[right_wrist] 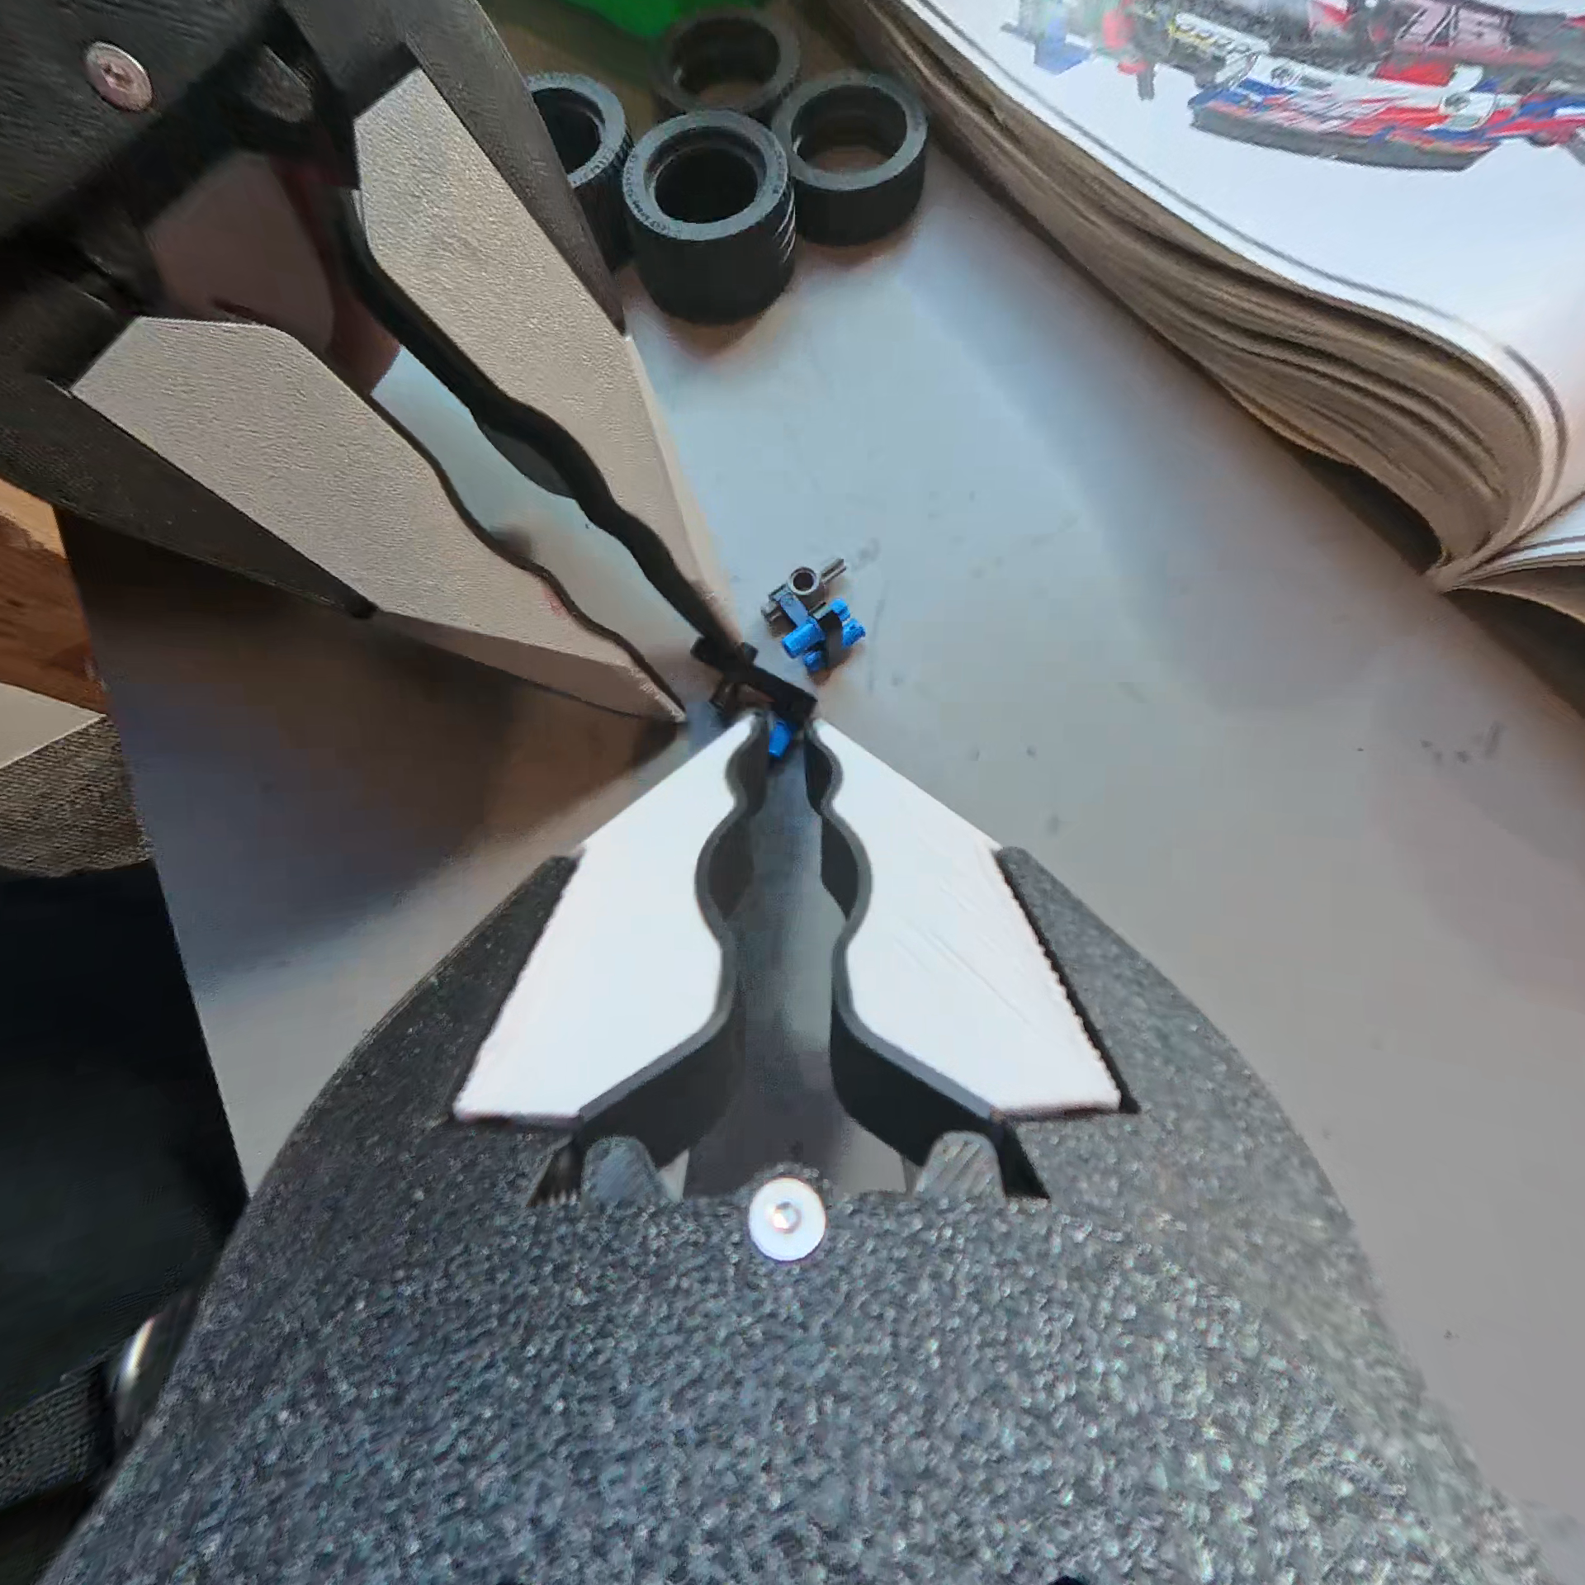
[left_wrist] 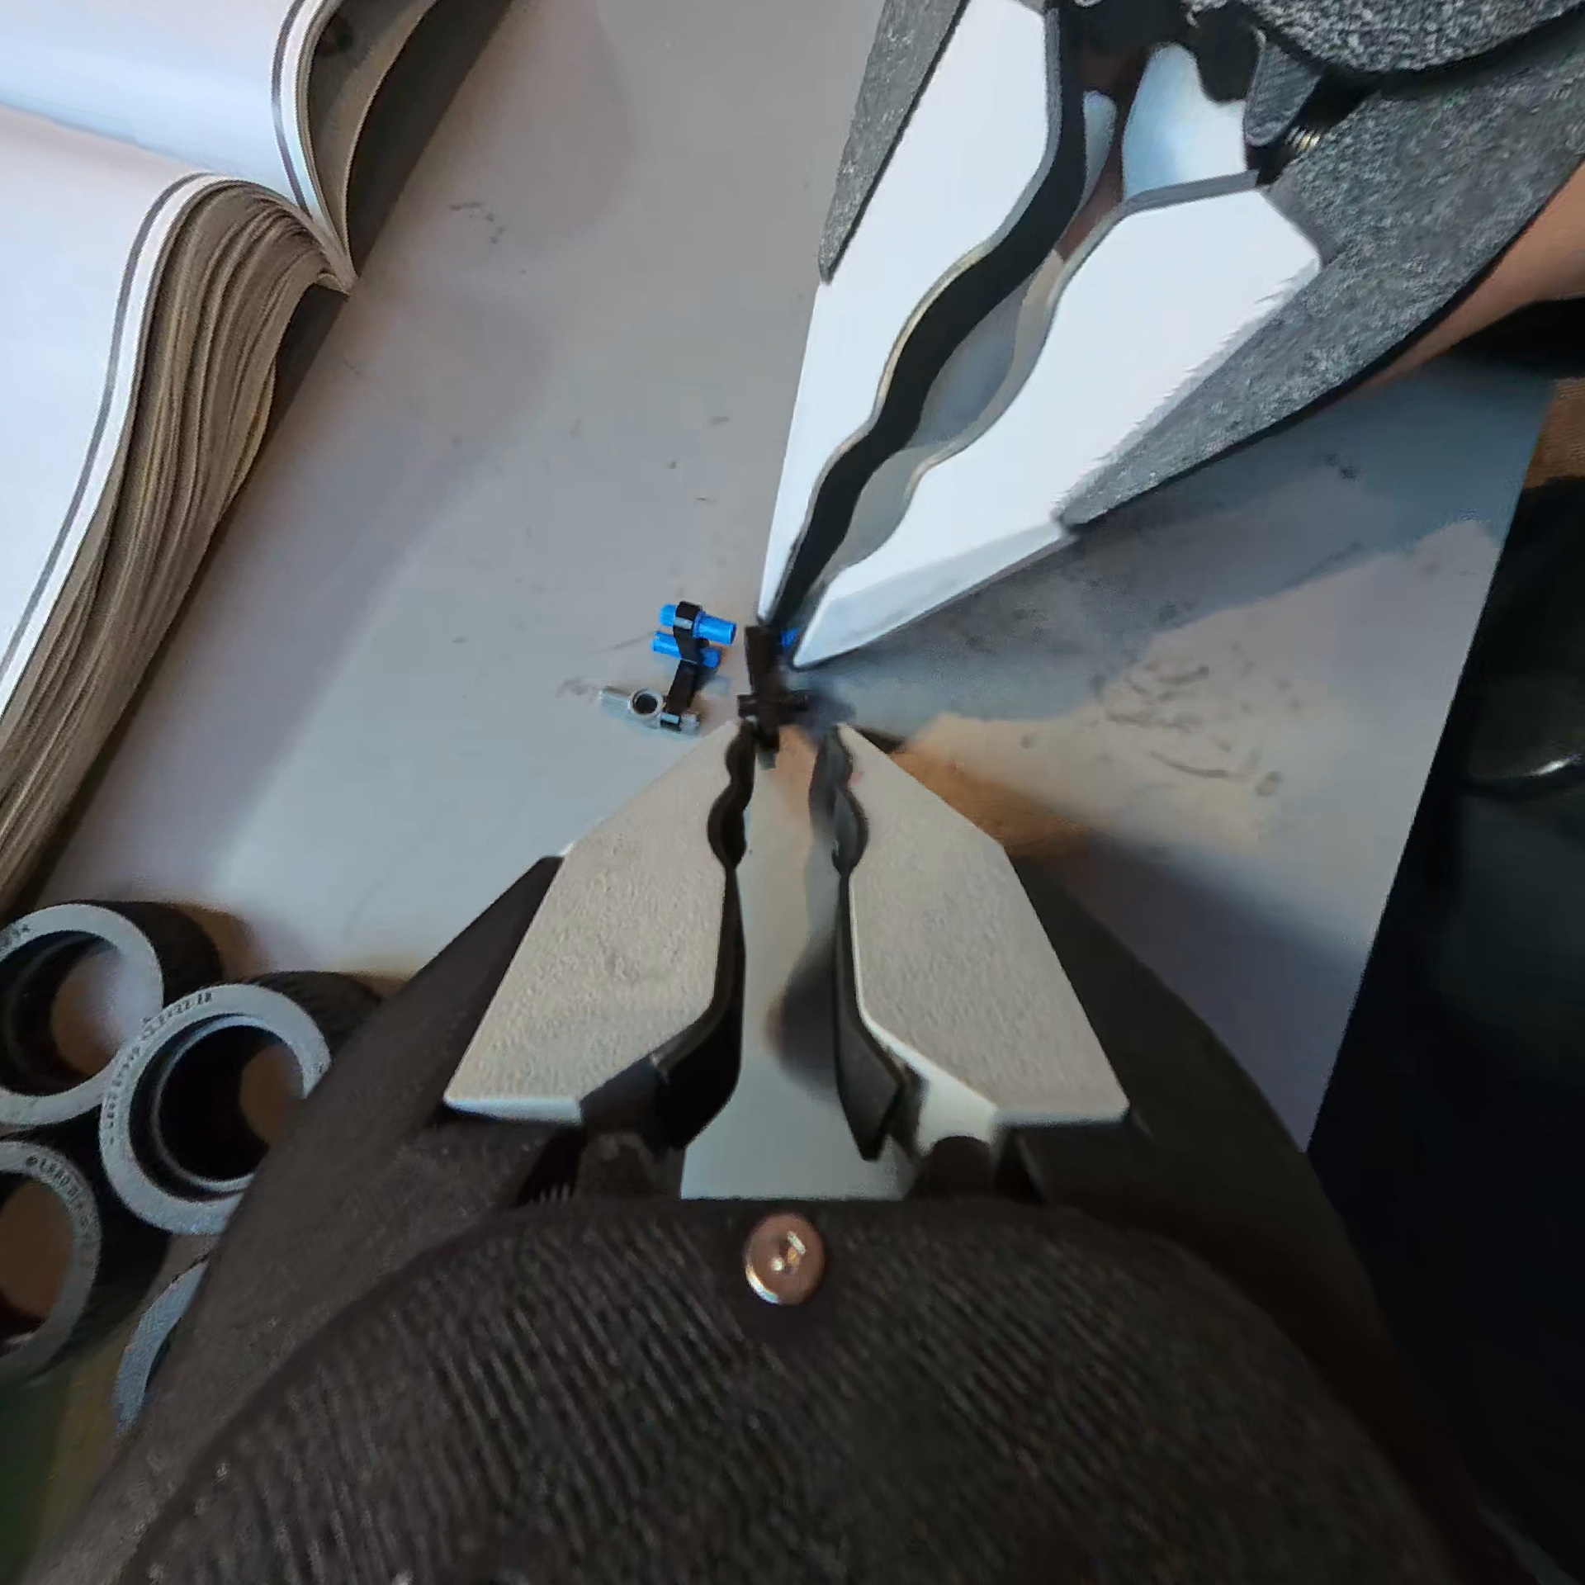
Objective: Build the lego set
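Observation:
My right gripper (right_wrist: 785, 725) is shut on a small black lego piece (right_wrist: 768, 682) with a blue pin (right_wrist: 780, 738) that sits between its pads. In the left wrist view this gripper (left_wrist: 785, 639) comes in from the top with the black piece (left_wrist: 763, 686) sticking out of its tips. My left gripper (left_wrist: 789, 742) meets it tip to tip. The piece's free end lies against my left finger (left_wrist: 738, 772), and a gap shows to the other, blurred finger, so the jaws stand open. A second small assembly (left_wrist: 677, 677) of black beam, blue pins and grey connector lies on the table; it also shows in the right wrist view (right_wrist: 815, 622).
Several black tyres (left_wrist: 197, 1089) lie at the table's near left, also seen in the right wrist view (right_wrist: 712, 214). A thick open instruction book (right_wrist: 1286, 257) lies along the far side (left_wrist: 129, 343). The grey table (left_wrist: 429, 557) ends at a dark edge on the right. The grippers are tip to tip, or close to it.

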`<state>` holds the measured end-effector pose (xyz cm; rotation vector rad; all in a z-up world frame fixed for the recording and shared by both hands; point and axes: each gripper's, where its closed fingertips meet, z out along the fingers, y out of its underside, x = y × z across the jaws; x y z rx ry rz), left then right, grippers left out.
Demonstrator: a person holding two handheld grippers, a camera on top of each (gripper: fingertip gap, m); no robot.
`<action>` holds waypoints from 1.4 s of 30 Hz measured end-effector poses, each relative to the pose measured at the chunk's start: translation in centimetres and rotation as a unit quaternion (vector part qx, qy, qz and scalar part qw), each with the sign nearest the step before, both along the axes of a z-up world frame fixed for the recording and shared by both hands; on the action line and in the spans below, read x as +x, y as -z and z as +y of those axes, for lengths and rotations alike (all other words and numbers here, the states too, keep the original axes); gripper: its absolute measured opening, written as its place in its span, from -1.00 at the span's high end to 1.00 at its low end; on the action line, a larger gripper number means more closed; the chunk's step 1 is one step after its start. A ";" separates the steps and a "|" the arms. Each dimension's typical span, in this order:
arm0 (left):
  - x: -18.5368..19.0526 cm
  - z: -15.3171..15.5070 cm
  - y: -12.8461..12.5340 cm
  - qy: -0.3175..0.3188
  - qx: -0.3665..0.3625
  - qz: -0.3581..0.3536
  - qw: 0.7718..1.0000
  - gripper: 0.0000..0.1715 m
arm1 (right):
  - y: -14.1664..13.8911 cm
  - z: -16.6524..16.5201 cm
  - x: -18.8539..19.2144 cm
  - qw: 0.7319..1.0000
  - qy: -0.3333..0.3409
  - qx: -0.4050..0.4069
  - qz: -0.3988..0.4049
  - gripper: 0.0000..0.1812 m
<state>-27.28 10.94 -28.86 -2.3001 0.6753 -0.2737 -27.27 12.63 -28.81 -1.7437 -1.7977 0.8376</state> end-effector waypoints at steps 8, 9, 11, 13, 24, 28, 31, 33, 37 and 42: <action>-0.3 0.2 -0.9 0.012 0.133 0.130 0.982 0.98 | -1.7 -0.2 0.4 0.994 -0.004 0.087 0.063 0.92; -0.3 0.3 -1.9 0.021 0.188 0.172 0.967 0.98 | -2.6 -0.3 0.5 0.989 -0.006 0.112 0.095 0.93; -0.5 0.1 -3.7 0.036 0.283 0.276 0.918 0.99 | -4.5 -0.8 0.9 0.977 -0.006 0.147 0.157 1.00; -0.4 -0.2 -4.7 0.056 0.337 0.352 0.872 0.99 | -5.7 -0.9 1.3 0.967 -0.003 0.164 0.196 1.00; -0.4 -0.4 -7.4 0.053 0.424 0.445 0.787 1.00 | -6.2 -1.3 1.4 0.966 -0.021 0.146 0.213 0.85; -0.2 -0.4 -7.3 0.060 0.430 0.466 0.771 1.00 | -6.3 -1.5 1.4 0.965 -0.026 0.148 0.217 0.84; 0.2 -0.4 -7.2 0.064 0.432 0.467 0.769 1.00 | -6.3 -1.6 1.4 0.964 -0.029 0.150 0.219 0.85; 0.4 -0.4 -7.3 0.066 0.433 0.466 0.769 1.00 | -6.2 -1.6 1.5 0.964 -0.030 0.152 0.216 0.83; 0.8 -0.4 -6.4 0.077 0.420 0.458 0.780 1.00 | -6.2 -1.7 1.6 0.963 -0.033 0.155 0.216 0.84; 1.1 -0.6 -4.6 0.086 0.374 0.384 0.840 0.99 | -4.8 -1.8 1.7 0.970 -0.046 0.159 0.176 0.84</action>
